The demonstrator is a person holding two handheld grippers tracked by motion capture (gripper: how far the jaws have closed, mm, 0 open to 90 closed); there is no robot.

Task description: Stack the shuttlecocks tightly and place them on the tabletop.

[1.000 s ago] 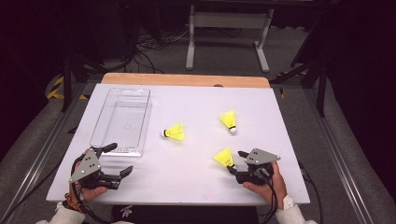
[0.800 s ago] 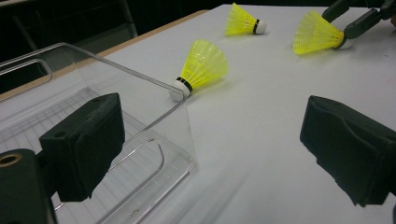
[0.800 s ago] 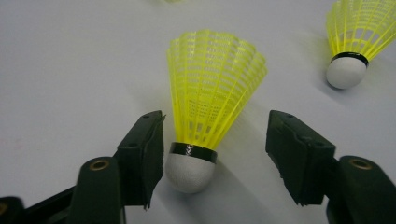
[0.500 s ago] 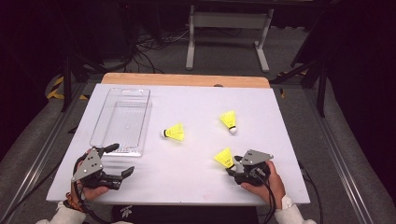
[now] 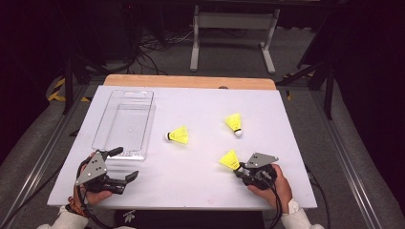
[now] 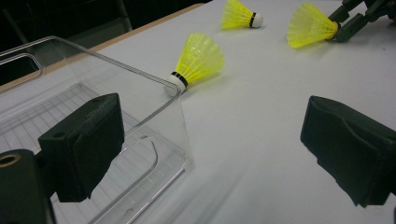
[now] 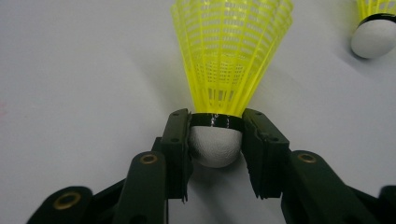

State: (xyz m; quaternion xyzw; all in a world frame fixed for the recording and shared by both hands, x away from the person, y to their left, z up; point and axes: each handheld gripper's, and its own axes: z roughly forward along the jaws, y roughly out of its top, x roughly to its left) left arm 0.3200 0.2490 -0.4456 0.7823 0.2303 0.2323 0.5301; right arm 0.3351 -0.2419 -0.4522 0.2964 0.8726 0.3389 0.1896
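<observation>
Three yellow shuttlecocks with white corks lie on the white table [image 5: 200, 100]. The nearest shuttlecock [image 5: 229, 160] [image 7: 231, 56] has its cork between the jaws of my right gripper [image 5: 240, 168] [image 7: 215, 140]. Those jaws have just been closing, and both pads now press on the cork. The same grip shows far off in the left gripper view, at the held shuttlecock [image 6: 308, 25]. My left gripper [image 5: 125, 163] [image 6: 210, 154] stands open at the near left with nothing between its fingers, beside the corner of a clear plastic tray [image 5: 152, 119] [image 6: 116, 84].
A second shuttlecock [image 5: 179, 135] [image 6: 198, 59] lies just right of the tray. The third shuttlecock [image 5: 234, 122] [image 6: 238, 14] [image 7: 376, 28] lies farther back on the right. A wooden strip [image 5: 191, 82] runs along the table's far edge, with dark floor and stands beyond.
The right gripper's jaws have closed in on the cork of the nearest shuttlecock. Both hands have stayed where they were, and the left gripper is unchanged.
</observation>
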